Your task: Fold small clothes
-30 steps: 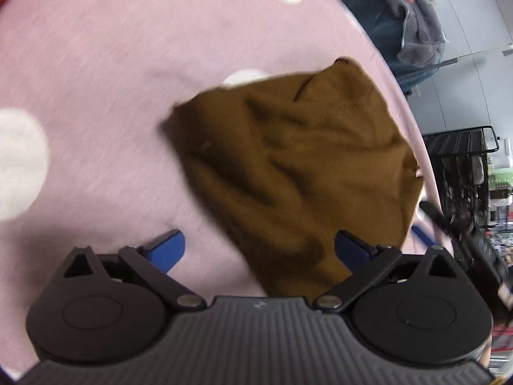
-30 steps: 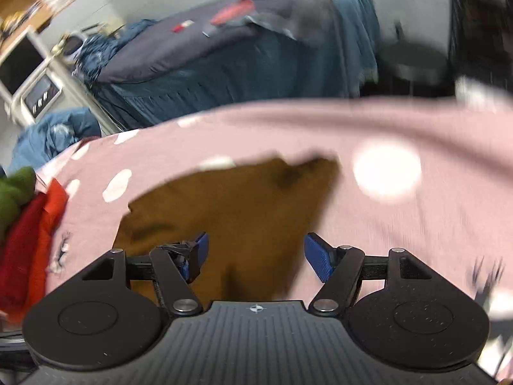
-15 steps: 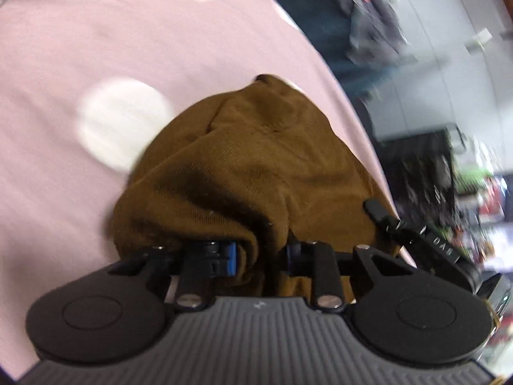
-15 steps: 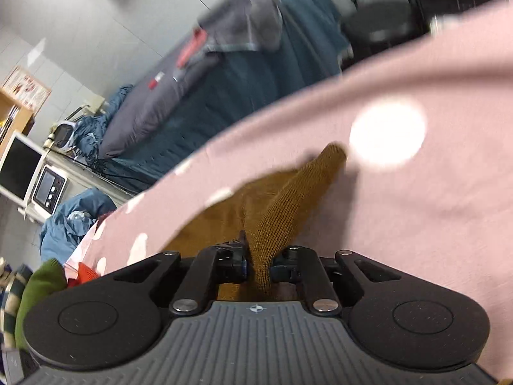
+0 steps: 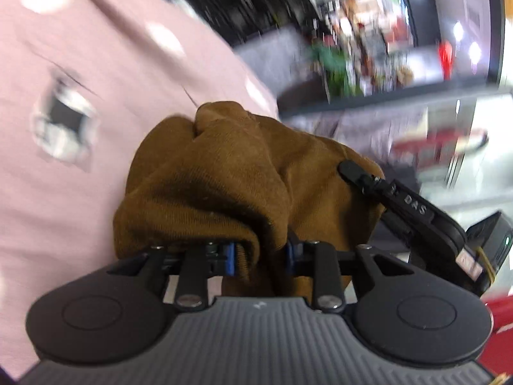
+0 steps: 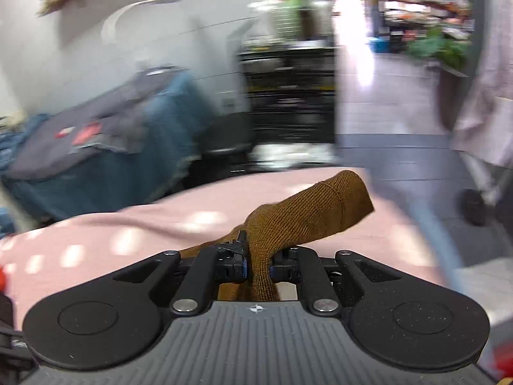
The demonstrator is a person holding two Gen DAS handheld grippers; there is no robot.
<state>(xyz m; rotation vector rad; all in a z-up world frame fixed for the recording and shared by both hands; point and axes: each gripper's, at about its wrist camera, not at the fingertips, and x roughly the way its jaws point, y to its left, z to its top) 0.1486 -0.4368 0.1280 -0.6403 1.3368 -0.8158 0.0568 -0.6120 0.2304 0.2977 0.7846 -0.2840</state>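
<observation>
A small brown knit garment [image 5: 237,176] is bunched up over the pink spotted cloth [image 5: 96,96] that covers the table. My left gripper [image 5: 259,255] is shut on a fold of it. My right gripper [image 6: 258,264] is shut on another part of the same garment [image 6: 307,215], whose ribbed end sticks up and to the right above the pink cloth [image 6: 128,231]. The right gripper's black finger [image 5: 400,202] also shows in the left wrist view, pressed against the garment's right side.
A printed patch [image 5: 64,122] marks the pink cloth at left. Beyond the table edge are blue and grey clothes heaped on a stand [image 6: 112,147], a black rack [image 6: 288,96] and a blurred room with plants [image 5: 333,64].
Both grippers went from open over the flat garment to shut on it. They have lifted and swung it, so both views now look out past the table edge.
</observation>
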